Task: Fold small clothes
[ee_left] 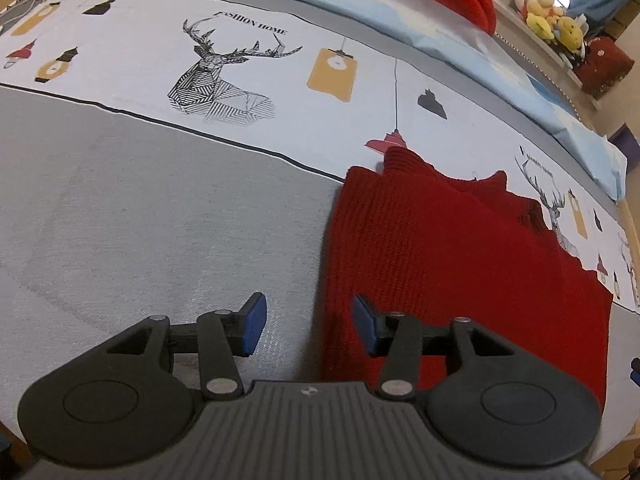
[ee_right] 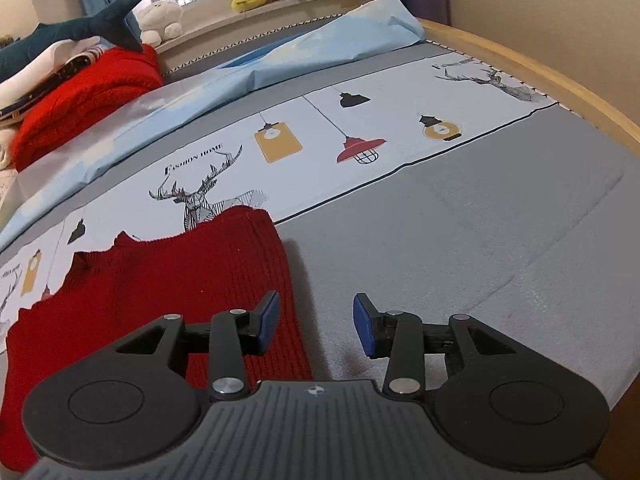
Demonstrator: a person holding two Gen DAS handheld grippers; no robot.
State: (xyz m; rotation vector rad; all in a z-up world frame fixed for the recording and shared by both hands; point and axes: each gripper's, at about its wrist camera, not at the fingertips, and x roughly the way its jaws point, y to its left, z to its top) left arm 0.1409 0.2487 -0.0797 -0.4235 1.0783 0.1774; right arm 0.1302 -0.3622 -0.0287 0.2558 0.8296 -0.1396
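Both tongs are gaping wide and carrying nothing. Your left gripper (ee_left: 306, 326) straddles the near left edge of the red knit garment (ee_left: 440, 248): its right-hand blue pad (ee_left: 362, 316) sits over the red wool, its left-hand pad over bare grey bedspread (ee_left: 140, 220). Your right gripper (ee_right: 316, 326) mirrors that on the far side. One blue pad (ee_right: 270, 312) is above the knit (ee_right: 180, 280), the other hangs over grey cover (ee_right: 460, 248).

So the garment lies flat on the bed between your two hands, right of the left tool and left of the right one. Its long axis runs away from you, from the hem near the tools up to the ragged-looking top edge that overlaps the white band printed with deer (ee_left: 224, 76) and lamps (ee_right: 360, 148). Neither hand looks clearly nearer; each seems parked on its own side seam, about level with the other.

My read: you're set to pinch the two near corners or side edges together. Whether the pads are touching the cloth or hovering just above, I can't tell from these views.

Further back there's a pale blue sheet (ee_right: 280, 60) and a heap of red clothing (ee_right: 88, 92), both well apart from the piece you're working.
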